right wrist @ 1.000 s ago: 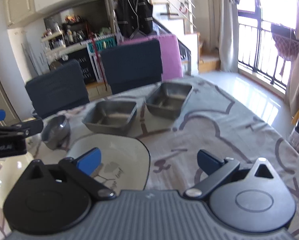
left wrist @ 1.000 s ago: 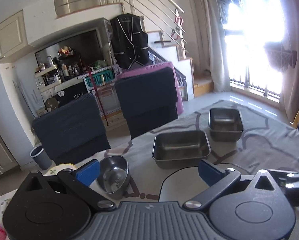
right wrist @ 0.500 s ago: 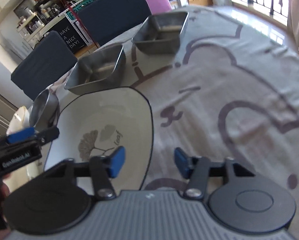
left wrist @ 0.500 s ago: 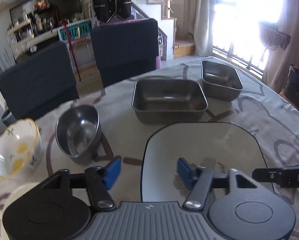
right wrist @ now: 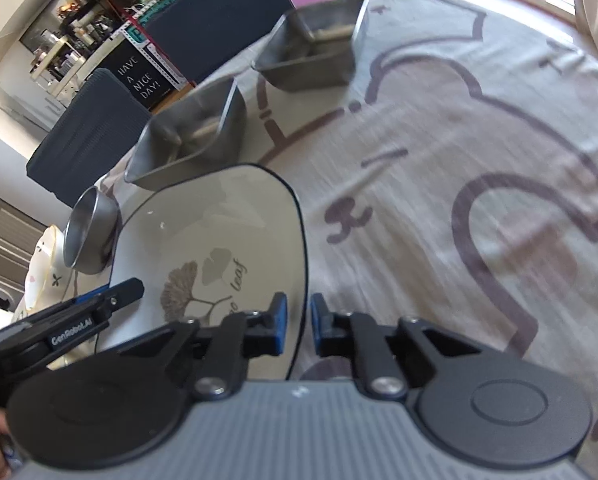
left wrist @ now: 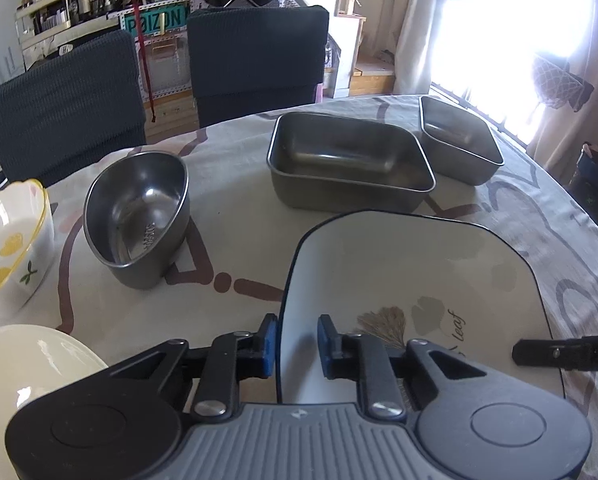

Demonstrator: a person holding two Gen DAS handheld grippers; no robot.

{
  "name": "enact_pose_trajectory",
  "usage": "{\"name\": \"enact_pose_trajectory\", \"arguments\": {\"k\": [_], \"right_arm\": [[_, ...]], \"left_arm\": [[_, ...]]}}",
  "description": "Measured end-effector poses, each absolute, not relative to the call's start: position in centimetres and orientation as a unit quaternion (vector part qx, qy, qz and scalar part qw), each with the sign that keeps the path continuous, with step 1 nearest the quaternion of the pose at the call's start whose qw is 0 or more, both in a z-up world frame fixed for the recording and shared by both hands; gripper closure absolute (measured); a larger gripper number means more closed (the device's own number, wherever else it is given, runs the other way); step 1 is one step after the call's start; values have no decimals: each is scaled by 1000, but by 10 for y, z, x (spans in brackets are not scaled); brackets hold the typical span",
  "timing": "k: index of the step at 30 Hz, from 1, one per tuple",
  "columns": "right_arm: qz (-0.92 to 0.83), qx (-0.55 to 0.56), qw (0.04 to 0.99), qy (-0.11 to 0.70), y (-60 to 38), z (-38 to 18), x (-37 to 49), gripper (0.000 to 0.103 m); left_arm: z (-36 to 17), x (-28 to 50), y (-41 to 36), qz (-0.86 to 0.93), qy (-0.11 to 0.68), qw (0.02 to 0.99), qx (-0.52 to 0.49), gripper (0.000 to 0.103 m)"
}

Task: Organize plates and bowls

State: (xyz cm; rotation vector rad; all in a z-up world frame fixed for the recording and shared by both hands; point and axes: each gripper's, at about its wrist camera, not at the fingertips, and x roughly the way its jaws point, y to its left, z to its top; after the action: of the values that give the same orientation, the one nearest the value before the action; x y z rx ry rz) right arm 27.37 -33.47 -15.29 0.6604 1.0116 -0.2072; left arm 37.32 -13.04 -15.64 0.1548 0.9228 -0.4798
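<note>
A white square plate (left wrist: 411,272) with a black rim and a leaf print lies on the tablecloth. My left gripper (left wrist: 297,344) straddles its left rim. The jaws are closing, with a strip of plate still showing between the rim and the inner pad. My right gripper (right wrist: 299,322) straddles the plate's (right wrist: 219,224) right rim. Its jaws are closing too, with small gaps on both sides of the rim. A round steel bowl (left wrist: 139,216) stands left of the plate. Two steel pans (left wrist: 347,160) (left wrist: 459,140) stand behind it.
A ceramic bowl with a lemon print (left wrist: 7,248) and a cream dish (left wrist: 31,364) sit at the table's left edge. Two dark chairs (left wrist: 63,104) (left wrist: 255,52) stand behind the table. To the right of the plate is patterned tablecloth (right wrist: 479,160).
Both grippers tilted down and sank toward the plate. Their jaws went from wide open to narrow, one around each side rim of the plate.
</note>
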Motion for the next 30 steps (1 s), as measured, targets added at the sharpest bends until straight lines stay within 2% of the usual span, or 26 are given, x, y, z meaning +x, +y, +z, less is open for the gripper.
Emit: {"name": "enact_pose_trajectory", "arguments": {"k": [8, 13, 18, 30], "right_arm": [[-88, 356, 801, 473, -347, -161, 274, 93], [-92, 300, 821, 477, -342, -153, 278, 92], [-91, 244, 849, 459, -342, -135, 275, 92], [-57, 222, 857, 462, -352, -113, 244, 92]], "left_arm": [[-158, 383, -116, -230, 462, 857, 10, 88], [-149, 372, -121, -229, 458, 858, 30, 93], [-144, 359, -122, -233, 465, 854, 22, 93], [-129, 310, -104, -230, 487, 842, -34, 93]]}}
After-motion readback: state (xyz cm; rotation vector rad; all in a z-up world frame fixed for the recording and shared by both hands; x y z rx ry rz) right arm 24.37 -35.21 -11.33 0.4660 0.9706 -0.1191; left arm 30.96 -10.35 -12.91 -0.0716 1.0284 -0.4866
